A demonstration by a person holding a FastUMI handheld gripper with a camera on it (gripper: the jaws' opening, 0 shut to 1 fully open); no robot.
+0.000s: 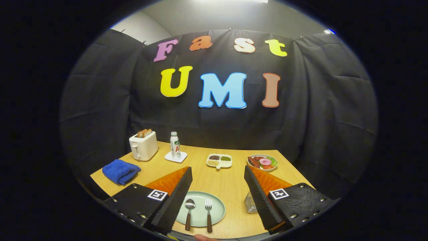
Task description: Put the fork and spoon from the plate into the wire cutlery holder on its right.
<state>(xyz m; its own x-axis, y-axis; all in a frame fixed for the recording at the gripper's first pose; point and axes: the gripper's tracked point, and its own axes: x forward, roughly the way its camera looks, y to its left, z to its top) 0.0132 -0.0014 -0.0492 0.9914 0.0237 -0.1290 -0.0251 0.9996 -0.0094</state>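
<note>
A pale green plate (216, 208) lies on the wooden table near its front edge, between my two fingers. On it a spoon (189, 210) lies to the left and a fork (208, 211) to the right, both with dark handles pointing toward me. The wire cutlery holder (249, 203) stands to the right of the plate, partly hidden behind my right finger. My gripper (218, 177) hangs above the plate, wide open, with nothing held.
Farther back on the table (230, 187) stand a white toaster (143, 145) with toast, a bottle (175, 145) on a white coaster, a divided dish of grains (219, 161) and a plate of food (262, 162). A blue cloth (120, 171) lies at the left.
</note>
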